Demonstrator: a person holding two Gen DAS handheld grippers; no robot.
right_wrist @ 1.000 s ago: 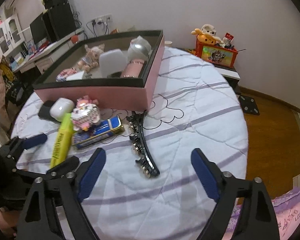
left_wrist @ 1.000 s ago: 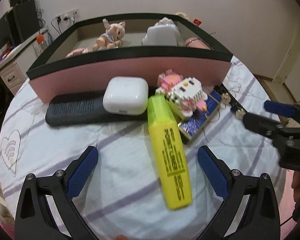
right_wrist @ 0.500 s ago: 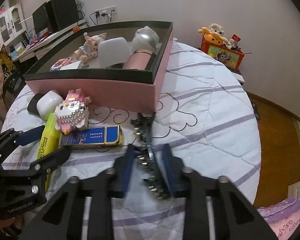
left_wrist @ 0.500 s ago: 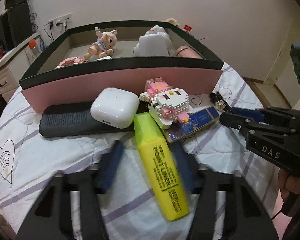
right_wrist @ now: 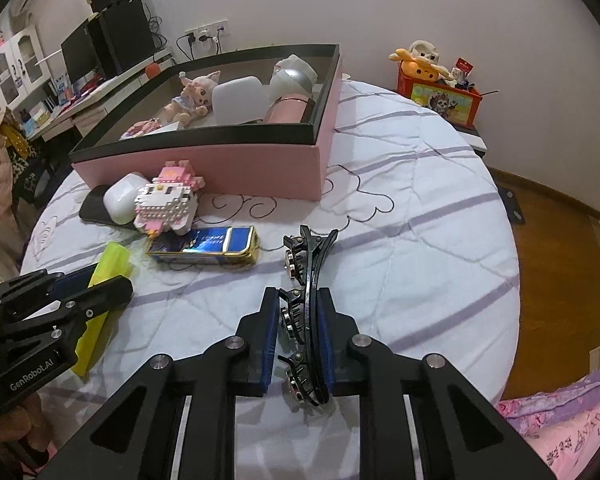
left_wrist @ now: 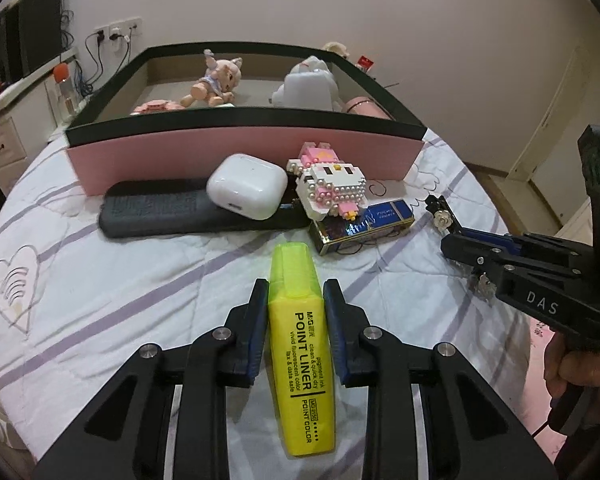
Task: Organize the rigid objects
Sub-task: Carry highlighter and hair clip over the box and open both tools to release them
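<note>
A yellow highlighter point(left_wrist: 300, 360) lies lengthwise between the blue pads of my left gripper point(left_wrist: 296, 286), whose jaws are closing and press on both its sides; its cap end pokes out ahead. From the right wrist view the highlighter point(right_wrist: 114, 260) shows inside the left gripper point(right_wrist: 96, 284). My right gripper point(right_wrist: 298, 294) is shut on a black jewelled hair clip point(right_wrist: 306, 256), which runs forward on the quilt. In the left wrist view the right gripper point(left_wrist: 452, 240) holds the hair clip point(left_wrist: 440, 216) at the right. A pink box point(left_wrist: 240, 148) with a black rim stands behind.
In front of the box lie a white earbuds case point(left_wrist: 246, 186) on a black flat case point(left_wrist: 152, 212), a bead-block cat figure point(left_wrist: 332, 188) and a blue and gold packet point(left_wrist: 380, 220). The box holds a doll, a white pouch and a pink bottle. A hand grips the right tool.
Both grippers went from wide open to closed: the left around the yellow highlighter, the right around the hair clip. The highlighter now lies straight between the left pads, pulled away from the block figure.
</note>
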